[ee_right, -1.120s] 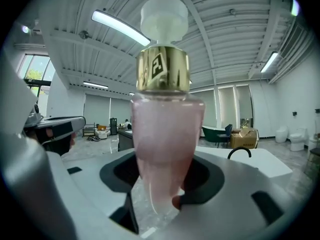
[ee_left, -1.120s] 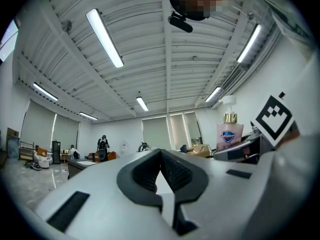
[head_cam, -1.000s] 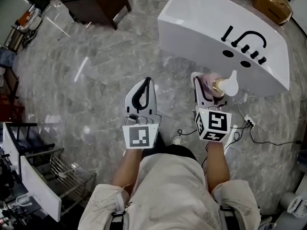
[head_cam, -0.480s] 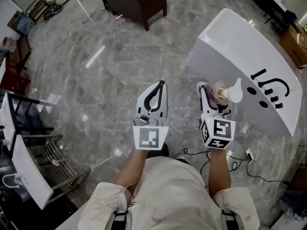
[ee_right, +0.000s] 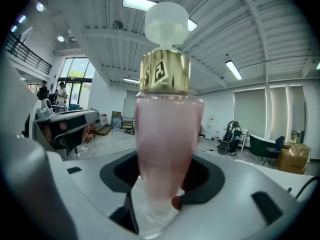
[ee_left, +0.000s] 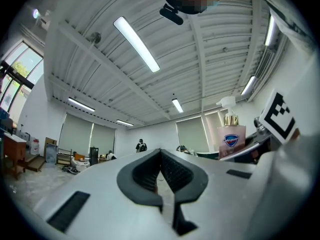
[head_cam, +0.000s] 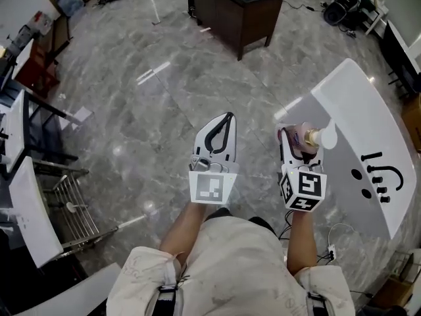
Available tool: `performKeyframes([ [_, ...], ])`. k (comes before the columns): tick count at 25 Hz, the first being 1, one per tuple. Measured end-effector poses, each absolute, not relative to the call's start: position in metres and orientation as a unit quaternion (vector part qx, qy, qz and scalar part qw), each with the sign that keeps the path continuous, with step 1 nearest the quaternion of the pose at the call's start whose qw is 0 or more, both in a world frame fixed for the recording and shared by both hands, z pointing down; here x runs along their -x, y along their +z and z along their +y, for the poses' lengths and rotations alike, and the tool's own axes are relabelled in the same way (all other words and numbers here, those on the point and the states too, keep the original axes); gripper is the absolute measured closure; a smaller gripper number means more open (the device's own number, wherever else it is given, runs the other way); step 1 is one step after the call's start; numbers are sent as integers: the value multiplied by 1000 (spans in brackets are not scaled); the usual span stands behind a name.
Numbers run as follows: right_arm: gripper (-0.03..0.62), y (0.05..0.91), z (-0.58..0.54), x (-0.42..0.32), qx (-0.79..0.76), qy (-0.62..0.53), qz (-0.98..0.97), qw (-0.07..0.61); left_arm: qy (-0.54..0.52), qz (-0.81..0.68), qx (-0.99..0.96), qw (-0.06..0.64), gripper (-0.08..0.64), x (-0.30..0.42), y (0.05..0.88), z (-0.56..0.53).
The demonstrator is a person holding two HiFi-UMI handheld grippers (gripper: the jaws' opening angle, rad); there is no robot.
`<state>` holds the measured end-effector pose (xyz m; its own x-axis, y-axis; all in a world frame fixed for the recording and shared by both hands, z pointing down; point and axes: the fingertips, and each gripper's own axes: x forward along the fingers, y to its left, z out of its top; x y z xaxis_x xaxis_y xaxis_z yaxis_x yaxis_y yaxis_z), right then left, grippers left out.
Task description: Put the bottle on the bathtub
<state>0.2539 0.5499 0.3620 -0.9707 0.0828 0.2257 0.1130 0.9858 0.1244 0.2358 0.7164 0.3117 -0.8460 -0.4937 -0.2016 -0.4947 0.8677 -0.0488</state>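
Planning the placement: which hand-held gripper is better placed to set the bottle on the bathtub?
Right. The right hand-held gripper holds the bottle beside the bathtub; the left hand-held gripper is shut, empty, farther off.

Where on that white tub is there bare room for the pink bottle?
The tub top is bare from its far end down to the black taps, right beside the bottle held in the right gripper. Around the taps it is crowded. The floor between tub and dark desk is open too.

Open lab hall (corrugated ceiling (ee_left: 95,64), strip lights (ee_left: 136,44)); marble floor (head_cam: 131,110), freestanding bathtub (head_cam: 358,120).
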Motion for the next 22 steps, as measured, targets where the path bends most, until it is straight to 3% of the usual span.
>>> performKeyframes([
  [11,376,362,589,-206,83,-58,-990,101,-10,970,218,102,558,-202,310,762],
  [22,376,379,546,-123,75,-23,-992,104,-28,970,225,92,557,-120,316,715],
])
